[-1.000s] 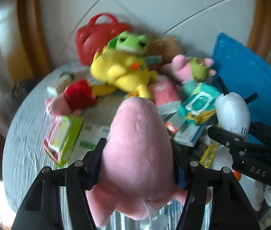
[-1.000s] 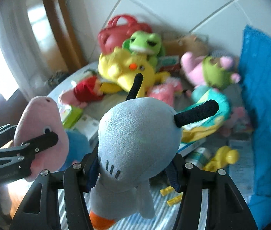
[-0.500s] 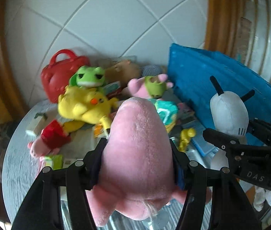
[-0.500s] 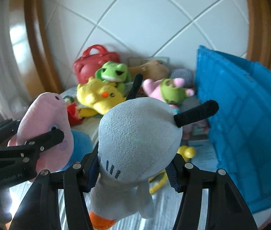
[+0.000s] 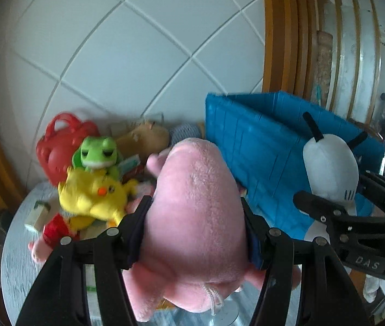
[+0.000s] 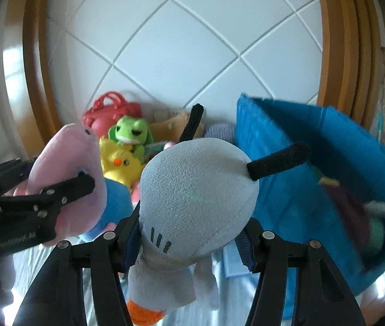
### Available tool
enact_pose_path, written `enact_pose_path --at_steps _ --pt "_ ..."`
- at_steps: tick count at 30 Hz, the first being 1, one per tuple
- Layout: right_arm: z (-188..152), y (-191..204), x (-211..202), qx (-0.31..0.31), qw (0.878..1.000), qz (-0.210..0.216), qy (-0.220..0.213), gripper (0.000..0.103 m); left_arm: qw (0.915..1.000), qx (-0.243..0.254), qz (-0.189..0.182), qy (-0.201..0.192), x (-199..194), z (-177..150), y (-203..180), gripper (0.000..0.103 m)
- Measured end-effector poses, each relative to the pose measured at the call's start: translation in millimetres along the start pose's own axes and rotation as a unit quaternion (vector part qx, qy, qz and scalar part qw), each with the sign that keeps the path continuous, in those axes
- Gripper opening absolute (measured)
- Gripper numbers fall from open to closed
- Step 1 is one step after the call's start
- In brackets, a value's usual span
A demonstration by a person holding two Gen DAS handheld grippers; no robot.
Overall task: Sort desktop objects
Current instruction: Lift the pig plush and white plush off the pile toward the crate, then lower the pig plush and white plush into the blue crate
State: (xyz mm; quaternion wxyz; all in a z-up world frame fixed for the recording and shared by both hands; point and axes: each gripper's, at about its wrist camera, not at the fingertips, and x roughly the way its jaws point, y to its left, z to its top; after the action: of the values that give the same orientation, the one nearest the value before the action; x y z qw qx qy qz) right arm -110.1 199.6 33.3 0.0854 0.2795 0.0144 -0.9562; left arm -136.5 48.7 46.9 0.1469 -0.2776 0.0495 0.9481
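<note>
My left gripper (image 5: 195, 217) is shut on a pink plush toy (image 5: 192, 212), held up above the round table. The same pink plush (image 6: 67, 168) shows at the left of the right wrist view. My right gripper (image 6: 192, 225) is shut on a grey-white plush with black antennae (image 6: 195, 198), seen also as the white plush (image 5: 331, 165) on the right in the left wrist view. A blue bin (image 6: 328, 190) stands open to the right, with several items inside. The blue bin (image 5: 260, 146) sits just behind both held toys.
On the grey round table (image 5: 15, 244) lie a yellow plush (image 5: 92, 193), a green frog (image 5: 97, 154), a red handbag (image 5: 56, 141), a tan plush (image 5: 143, 138) and a red-dressed pink doll (image 5: 51, 233). A tiled wall and wooden frames stand behind.
Both grippers have risen and tilted up with their toys. The table clutter has dropped lower in view and the blue bin's opening now shows on the right.
</note>
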Motion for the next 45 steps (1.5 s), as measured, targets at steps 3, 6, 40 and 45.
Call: enact_pose_path --at_steps 3,6,40,45 --pt "20.1 -39.1 -17.9 0.000 0.999 0.003 -0.033 0.058 0.9994 0.003 0.006 -0.034 -1.6 32.8 -31.1 0.060" --pt "40.3 -78.1 -35.7 0.000 0.998 0.005 -0.067 0.058 0.9972 0.004 0.011 -0.074 -4.1 71.5 -70.8 0.060" --pt "14.8 -340.5 -19.2 0.011 0.995 -0.103 0.000 0.076 0.9990 0.031 -0.001 0.032 123.2 111.7 -307.2 0.103" --pt "21.0 -337.9 -17.4 0.008 0.994 -0.108 -0.006 0.101 0.9990 0.024 -0.002 0.037 129.2 113.6 -302.8 0.103"
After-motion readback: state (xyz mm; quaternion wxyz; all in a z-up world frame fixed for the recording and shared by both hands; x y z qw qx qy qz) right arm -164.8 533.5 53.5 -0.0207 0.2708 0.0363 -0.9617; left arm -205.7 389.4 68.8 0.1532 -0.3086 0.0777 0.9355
